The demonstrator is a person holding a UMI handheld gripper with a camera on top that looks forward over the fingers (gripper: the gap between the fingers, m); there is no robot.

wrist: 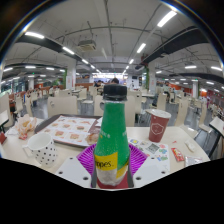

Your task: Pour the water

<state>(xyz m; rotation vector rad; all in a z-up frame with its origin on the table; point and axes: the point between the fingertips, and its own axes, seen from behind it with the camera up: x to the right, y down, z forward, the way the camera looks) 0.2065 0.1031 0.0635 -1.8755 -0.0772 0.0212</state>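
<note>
Green bottle point(112, 135) upright — gripped between the fingers point(88, 160).

We see the green bottle point(112, 140) blocking straight ahead; left of it the white cup point(44, 150), right the red cup point(158, 125).

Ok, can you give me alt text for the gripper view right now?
A green plastic bottle with a black cap stands upright between the gripper's pink-padded fingers, which look closed on it. Beyond, on the white table, stands a red paper cup.
</note>
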